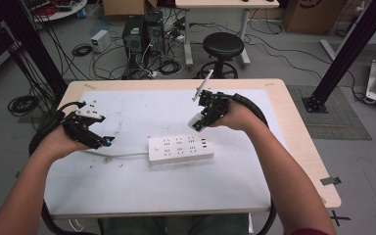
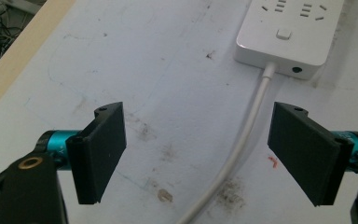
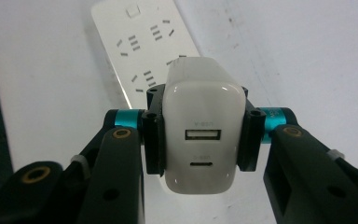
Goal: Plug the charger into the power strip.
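Nearest, both forearms come in from the bottom edge of the high view. Up ahead, the left gripper (image 1: 108, 141) hovers low over the left part of the white mat (image 1: 142, 110), jaws spread apart with nothing between them. From the left gripper view, those jaws stand either side of the cord (image 2: 242, 144), which lies on the mat beneath them and runs up into the end of the power strip (image 2: 289, 32); the pads touch neither cord nor strip.

Farther in, the strip (image 1: 180, 148) lies flat near the middle of the mat, sockets up, its cord (image 1: 122, 155) trailing left toward the left gripper.

Just beyond the strip's right end, the right gripper (image 1: 197, 123) hangs above the mat, clamped on a white charger (image 1: 196, 122). In the right gripper view the pads press the charger (image 3: 200, 135) from both sides, its two ports facing the camera, and the strip (image 3: 144, 51) lies below and past it, apart from it.

Past the table (image 1: 293, 122), a black stool (image 1: 223, 46) stands on the floor among cables.
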A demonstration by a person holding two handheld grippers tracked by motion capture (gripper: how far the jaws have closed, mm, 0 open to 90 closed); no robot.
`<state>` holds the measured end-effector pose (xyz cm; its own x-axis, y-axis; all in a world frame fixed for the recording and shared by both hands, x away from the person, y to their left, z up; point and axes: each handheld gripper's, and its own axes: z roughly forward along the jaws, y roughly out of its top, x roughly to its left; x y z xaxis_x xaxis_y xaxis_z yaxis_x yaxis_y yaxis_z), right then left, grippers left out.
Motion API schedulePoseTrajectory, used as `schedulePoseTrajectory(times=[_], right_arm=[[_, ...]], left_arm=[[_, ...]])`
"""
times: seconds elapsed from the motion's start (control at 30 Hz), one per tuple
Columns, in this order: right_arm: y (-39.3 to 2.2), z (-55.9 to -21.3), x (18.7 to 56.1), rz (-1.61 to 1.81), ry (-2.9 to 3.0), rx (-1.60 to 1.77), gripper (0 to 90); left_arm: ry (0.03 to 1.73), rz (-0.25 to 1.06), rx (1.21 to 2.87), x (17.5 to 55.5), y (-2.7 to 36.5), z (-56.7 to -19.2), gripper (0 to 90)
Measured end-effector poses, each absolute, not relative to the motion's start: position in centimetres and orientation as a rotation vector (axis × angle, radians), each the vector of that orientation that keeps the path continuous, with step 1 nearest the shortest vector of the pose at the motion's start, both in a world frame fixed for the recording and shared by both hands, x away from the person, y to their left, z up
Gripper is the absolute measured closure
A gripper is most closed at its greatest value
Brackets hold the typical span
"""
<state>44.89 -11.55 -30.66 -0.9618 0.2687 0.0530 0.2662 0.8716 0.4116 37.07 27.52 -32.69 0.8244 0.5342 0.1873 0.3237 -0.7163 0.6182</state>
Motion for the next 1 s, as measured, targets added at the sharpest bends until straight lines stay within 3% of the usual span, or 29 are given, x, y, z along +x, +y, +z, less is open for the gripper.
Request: schedulePoseTrajectory(times=[0.63,1.0], right_arm=[[-7.2,-34.6,46.2,0.294,3.160,0.038,63.2],[-6.7,-35.1,46.5,0.208,3.154,-0.039,63.2]], left_arm=[[0.636,0.474,2.424,37.0,28.0,-33.9,19.3],[0.641,0.476,2.430,37.1,28.1,-34.3,19.3]])
